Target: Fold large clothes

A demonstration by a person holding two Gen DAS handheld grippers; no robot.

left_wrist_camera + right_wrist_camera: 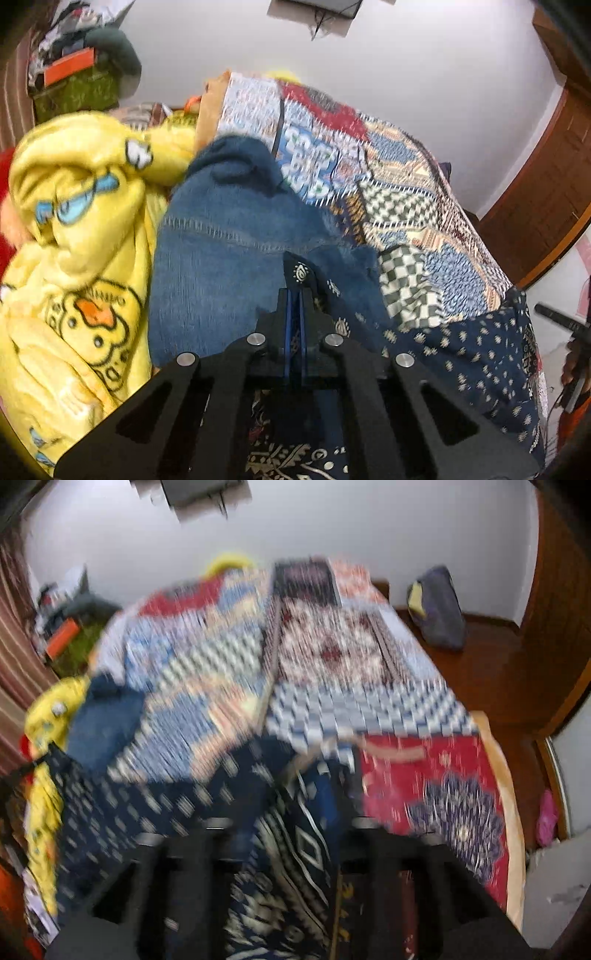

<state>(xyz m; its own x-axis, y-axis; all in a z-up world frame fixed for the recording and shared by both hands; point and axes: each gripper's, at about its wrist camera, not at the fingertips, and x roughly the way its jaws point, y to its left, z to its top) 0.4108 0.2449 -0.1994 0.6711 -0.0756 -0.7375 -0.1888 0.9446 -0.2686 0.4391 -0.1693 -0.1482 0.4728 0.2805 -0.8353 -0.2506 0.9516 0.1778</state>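
Note:
A navy cloth with a pale print lies across the near end of a bed, over a patchwork bedspread. My left gripper is shut on an edge of this cloth, and a tip of fabric sticks up past the fingertips. Beside it lies a blue denim garment. The right wrist view is blurred. There the navy cloth runs up between the fingers of my right gripper, whose jaws stand apart. The blur hides whether the pads press on the cloth.
A yellow duck-print blanket is bunched at the left of the bed. Shelves with clutter stand behind it. On the wooden floor to the right sits a grey bag, and a wooden door is nearby.

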